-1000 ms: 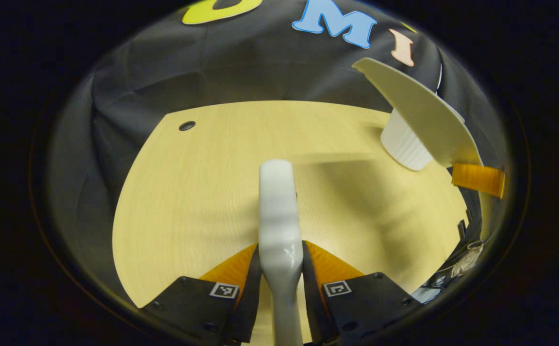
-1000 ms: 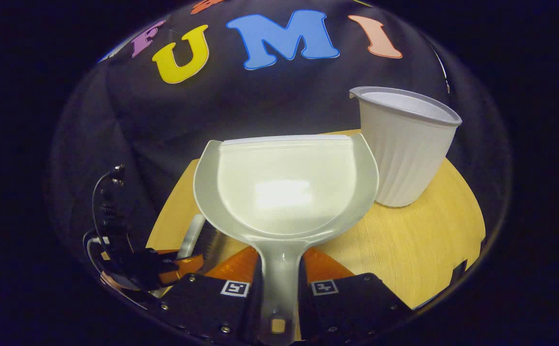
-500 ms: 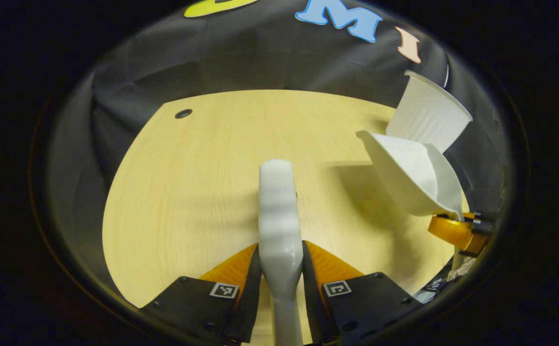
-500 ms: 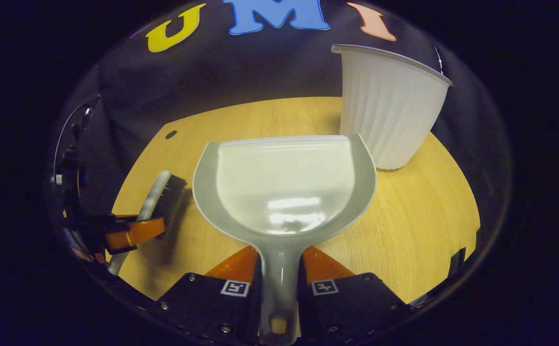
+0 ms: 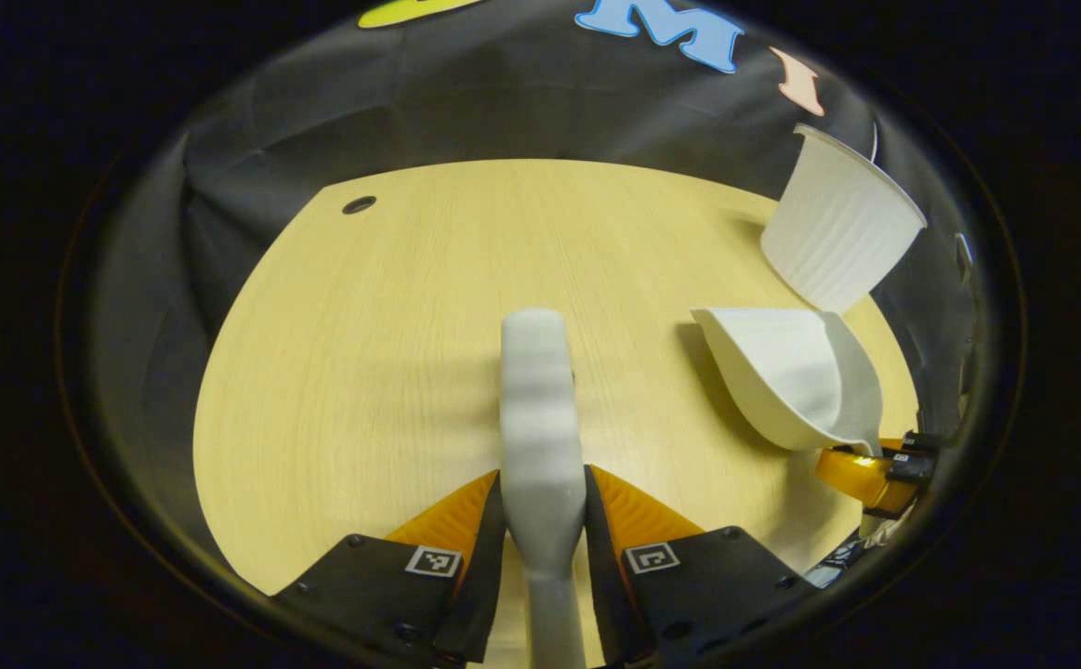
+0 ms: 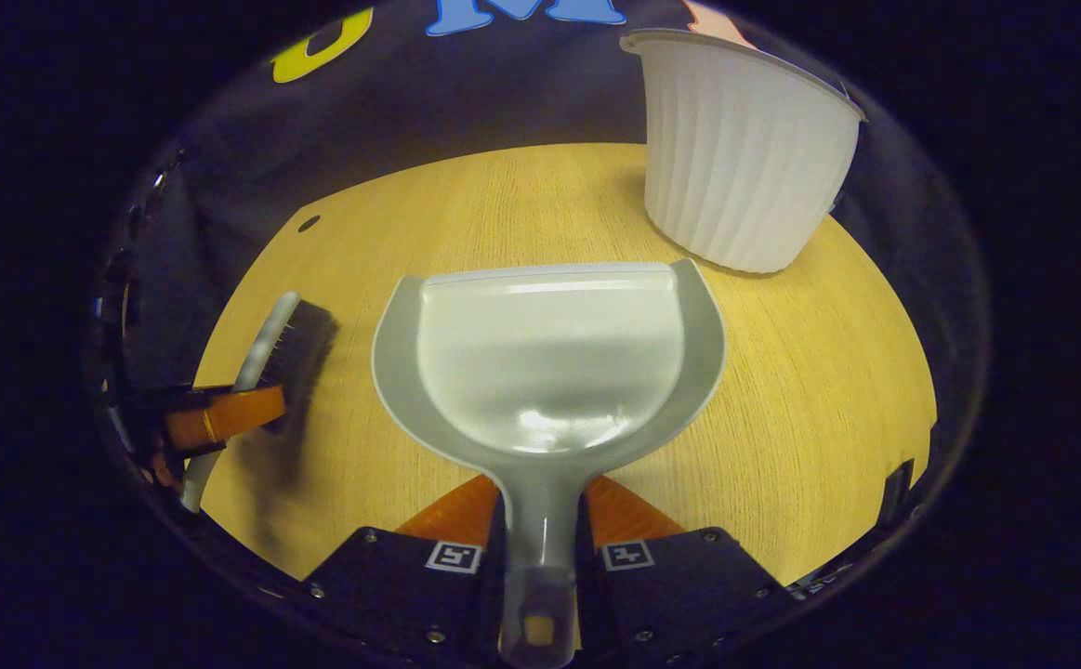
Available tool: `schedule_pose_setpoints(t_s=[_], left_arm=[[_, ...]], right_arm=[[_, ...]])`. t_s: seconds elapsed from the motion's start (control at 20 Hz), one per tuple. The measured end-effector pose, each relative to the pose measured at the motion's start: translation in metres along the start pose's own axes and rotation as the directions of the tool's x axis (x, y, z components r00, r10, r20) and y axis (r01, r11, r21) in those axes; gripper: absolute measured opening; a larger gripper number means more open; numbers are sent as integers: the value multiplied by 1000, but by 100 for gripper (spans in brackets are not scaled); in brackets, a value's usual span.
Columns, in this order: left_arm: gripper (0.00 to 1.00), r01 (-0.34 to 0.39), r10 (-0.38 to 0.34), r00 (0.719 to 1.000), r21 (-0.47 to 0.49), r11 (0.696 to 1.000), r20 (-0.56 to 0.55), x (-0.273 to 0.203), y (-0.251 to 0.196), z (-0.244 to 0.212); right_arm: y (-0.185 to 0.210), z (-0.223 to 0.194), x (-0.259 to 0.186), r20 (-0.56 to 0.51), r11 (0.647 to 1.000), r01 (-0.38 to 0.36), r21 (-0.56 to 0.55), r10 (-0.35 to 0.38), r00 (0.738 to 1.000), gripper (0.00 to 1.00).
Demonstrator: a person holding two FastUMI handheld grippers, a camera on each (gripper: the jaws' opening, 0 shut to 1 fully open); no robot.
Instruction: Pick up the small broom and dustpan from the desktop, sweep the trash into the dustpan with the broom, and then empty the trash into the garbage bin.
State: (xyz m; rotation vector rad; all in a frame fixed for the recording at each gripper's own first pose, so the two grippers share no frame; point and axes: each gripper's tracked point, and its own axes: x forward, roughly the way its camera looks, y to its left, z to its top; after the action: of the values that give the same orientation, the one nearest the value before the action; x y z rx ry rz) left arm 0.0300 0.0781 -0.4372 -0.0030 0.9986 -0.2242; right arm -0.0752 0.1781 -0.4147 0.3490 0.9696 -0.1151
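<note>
The pale grey plastic dustpan (image 6: 549,358), a shallow glossy scoop with a raised curved rim and straight front lip, sits low over the light wooden desktop (image 6: 828,390), just in front of the white ribbed plastic bin (image 6: 740,158). The right gripper (image 6: 540,534) clamps its narrow handle. The left gripper (image 5: 545,520) pinches the small white-backed, dark-bristled broom (image 6: 284,348), left of the dustpan.

Pale dustpan (image 6: 549,358) empty; broom (image 6: 289,339) bristles dark; ribbed white bin (image 6: 735,167) upright

Left tongs (image 5: 545,506) clamp the broom (image 5: 540,409); dustpan (image 5: 796,376) near bin (image 5: 837,228).
</note>
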Motion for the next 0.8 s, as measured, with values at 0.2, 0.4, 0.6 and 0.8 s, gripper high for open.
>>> schedule_pose_setpoints(t_s=[0.2,0.4,0.6,0.8], left_arm=[[50,-6,5,1000,-10,1000,-13,-2,0,-3],[51,-12,12,1000,-5,1000,-17,-3,1,-3],[51,-34,34,999,-10,999,-4,-4,3,-2],[55,-47,46,999,19,999,27,0,10,3]], right_arm=[[-2,-3,2,-14,1000,3,-2,-3,1000,32],[-3,-7,5,-35,1000,0,9,1,999,33],[-2,-9,3,-31,1000,-4,10,5,1000,35],[-2,-7,0,-18,1000,-7,2,7,1000,41]])
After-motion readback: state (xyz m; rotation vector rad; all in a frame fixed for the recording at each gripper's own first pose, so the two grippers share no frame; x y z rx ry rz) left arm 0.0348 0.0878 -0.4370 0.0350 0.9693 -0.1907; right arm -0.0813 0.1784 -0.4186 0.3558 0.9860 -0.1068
